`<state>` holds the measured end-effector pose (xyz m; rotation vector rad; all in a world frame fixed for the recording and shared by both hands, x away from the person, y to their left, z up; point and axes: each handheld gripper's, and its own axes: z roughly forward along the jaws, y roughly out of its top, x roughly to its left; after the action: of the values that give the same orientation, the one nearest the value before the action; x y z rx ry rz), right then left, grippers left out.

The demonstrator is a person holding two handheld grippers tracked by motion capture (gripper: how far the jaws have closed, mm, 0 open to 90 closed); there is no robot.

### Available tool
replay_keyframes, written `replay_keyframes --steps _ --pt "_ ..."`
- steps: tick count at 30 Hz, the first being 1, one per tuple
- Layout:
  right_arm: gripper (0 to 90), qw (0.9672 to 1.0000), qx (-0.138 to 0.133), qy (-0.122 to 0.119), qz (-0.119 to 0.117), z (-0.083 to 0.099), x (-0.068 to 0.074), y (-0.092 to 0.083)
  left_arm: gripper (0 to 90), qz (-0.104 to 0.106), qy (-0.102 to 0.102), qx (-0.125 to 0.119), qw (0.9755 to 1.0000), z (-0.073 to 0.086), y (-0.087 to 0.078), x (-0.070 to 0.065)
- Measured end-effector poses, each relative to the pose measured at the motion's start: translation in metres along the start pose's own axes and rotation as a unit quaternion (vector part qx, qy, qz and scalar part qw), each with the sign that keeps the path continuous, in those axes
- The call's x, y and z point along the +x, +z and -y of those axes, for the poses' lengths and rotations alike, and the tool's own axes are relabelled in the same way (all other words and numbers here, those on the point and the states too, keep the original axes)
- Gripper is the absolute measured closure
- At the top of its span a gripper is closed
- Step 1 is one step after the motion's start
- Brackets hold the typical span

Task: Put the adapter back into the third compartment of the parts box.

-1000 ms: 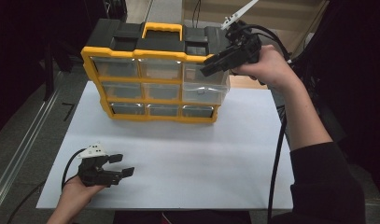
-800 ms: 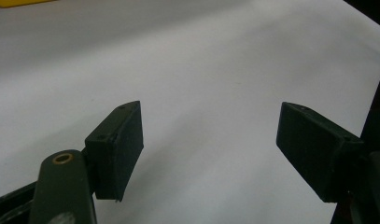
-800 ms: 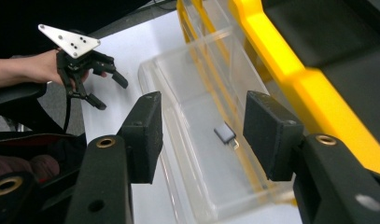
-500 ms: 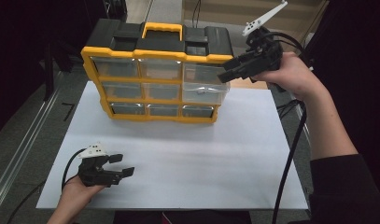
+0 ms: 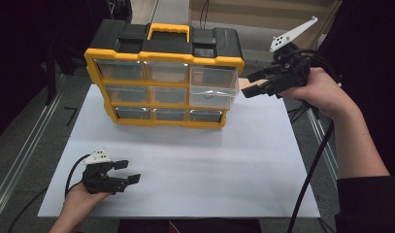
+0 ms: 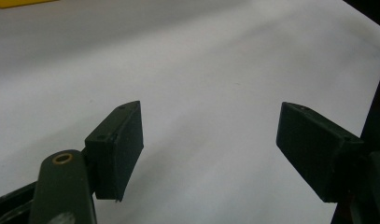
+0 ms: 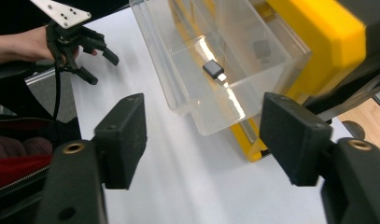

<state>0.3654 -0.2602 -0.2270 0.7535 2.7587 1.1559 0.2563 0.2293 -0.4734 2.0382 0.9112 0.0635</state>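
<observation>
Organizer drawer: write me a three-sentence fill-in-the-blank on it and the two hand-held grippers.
1. The clear drawer sticking out of the yellow organizer holds one small ____ block.
2. The right hand-held gripper, beside that drawer, has its jaws ____.
3. The left hand-held gripper rests on the ____ sheet.

Missing words: grey; open; white

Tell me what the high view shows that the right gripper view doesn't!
High view alone: the whole yellow and black drawer box with its handle, the right tool from outside in the person's hand, and the full white sheet. Right gripper view alone: a small dark grey block lying inside the pulled-out clear drawer. Both: that drawer, sticking out of the box, the white sheet, and the left tool resting open on it. The right tool's jaws have just been opening, with nothing between them.
</observation>
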Motion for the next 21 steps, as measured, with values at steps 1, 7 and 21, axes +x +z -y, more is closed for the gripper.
replay_keyframes --steps 1,7,21 --pt "25.8 1.0 -0.001 0.002 -0.002 0.002 0.0 0.001 24.4 0.001 0.001 0.001 1.0 0.0 0.0 0.0" --pt "24.3 0.9999 0.005 0.008 -0.007 0.019 0.002 0.012 24.4 0.001 -0.002 -0.002 1.0 0.0 -0.001 0.001" --pt "22.2 0.9994 -0.003 0.033 -0.007 0.055 0.005 0.041 24.4 -0.001 -0.004 -0.005 1.0 0.001 -0.001 0.001"
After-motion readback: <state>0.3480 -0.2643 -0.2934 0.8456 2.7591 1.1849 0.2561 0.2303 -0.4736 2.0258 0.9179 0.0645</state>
